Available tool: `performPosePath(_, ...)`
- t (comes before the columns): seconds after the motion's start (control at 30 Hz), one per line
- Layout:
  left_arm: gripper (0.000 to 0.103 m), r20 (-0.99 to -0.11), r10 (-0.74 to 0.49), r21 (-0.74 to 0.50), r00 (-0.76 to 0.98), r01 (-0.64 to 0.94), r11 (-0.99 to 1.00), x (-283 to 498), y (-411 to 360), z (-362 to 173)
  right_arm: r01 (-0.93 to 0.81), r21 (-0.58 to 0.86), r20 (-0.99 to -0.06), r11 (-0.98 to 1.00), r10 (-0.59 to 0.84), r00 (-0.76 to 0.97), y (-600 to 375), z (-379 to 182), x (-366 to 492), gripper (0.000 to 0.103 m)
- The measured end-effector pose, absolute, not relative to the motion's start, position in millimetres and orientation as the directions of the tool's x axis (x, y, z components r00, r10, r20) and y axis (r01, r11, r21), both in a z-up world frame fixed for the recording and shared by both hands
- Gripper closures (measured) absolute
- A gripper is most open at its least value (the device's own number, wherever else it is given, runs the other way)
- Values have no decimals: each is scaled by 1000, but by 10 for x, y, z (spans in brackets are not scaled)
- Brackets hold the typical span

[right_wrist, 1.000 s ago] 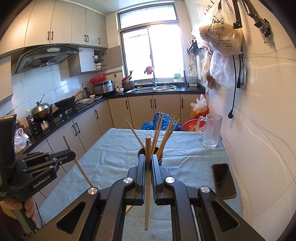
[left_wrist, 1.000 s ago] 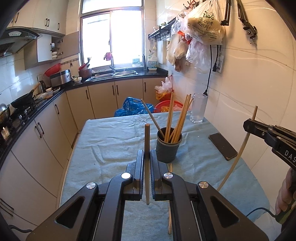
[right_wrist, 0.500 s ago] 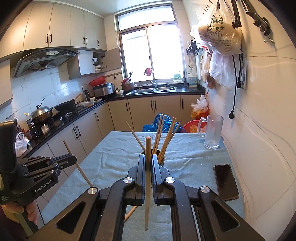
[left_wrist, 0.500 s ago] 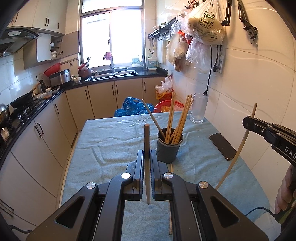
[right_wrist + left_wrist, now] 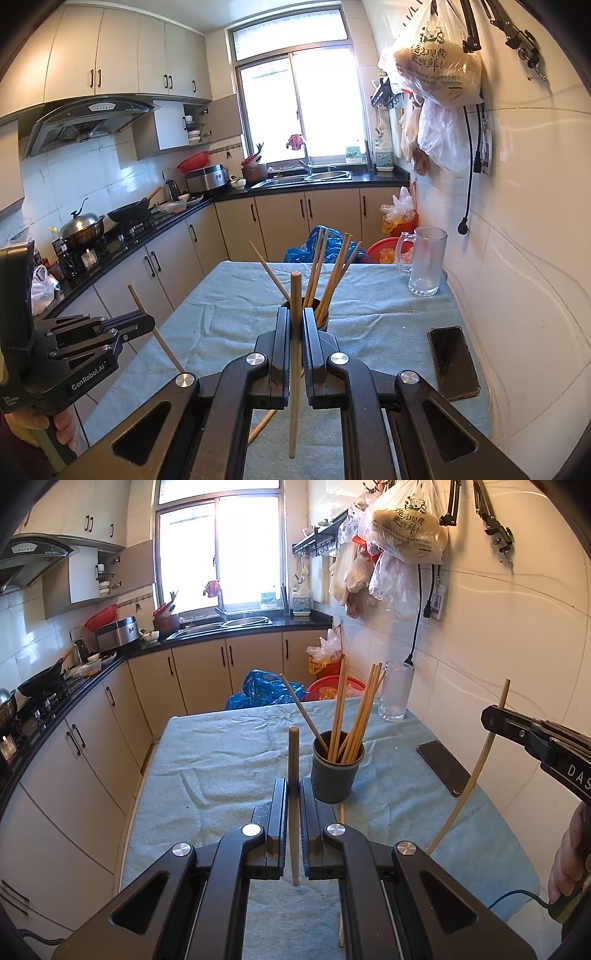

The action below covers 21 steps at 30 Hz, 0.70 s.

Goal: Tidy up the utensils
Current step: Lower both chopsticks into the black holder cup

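A grey holder cup (image 5: 337,771) with several wooden chopsticks stands mid-table on the blue cloth (image 5: 221,760). My left gripper (image 5: 293,790) is shut on one upright chopstick (image 5: 293,760), just left of and nearer than the cup. It also shows in the right wrist view (image 5: 142,325). My right gripper (image 5: 294,325) is shut on another chopstick (image 5: 294,295), in front of the cup (image 5: 321,317), which it mostly hides. It also shows in the left wrist view (image 5: 491,718) at the right, holding its chopstick (image 5: 476,768) slanted. One loose chopstick (image 5: 341,816) lies on the cloth behind the left gripper.
A black phone (image 5: 452,362) lies at the table's right side near the wall. A glass mug (image 5: 424,266) stands at the far right corner. Kitchen counters and cabinets (image 5: 155,266) run along the left. Bags hang on the right wall (image 5: 402,531).
Both grippers have risen slightly and drifted a little, each still holding its chopstick. The cup and table objects have not moved.
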<state>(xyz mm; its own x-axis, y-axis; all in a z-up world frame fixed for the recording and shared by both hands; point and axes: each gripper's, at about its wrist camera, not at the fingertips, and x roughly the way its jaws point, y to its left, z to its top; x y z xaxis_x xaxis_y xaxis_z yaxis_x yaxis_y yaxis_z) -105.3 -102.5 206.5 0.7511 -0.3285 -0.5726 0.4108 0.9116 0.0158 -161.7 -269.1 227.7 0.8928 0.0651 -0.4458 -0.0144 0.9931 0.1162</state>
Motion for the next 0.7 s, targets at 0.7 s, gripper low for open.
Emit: performPosePath(0.7,97,-487,-431,-1,760,494,870,-964,-1116,2622,10,150,-377,989,48,925,-2702,2545,-1521,96)
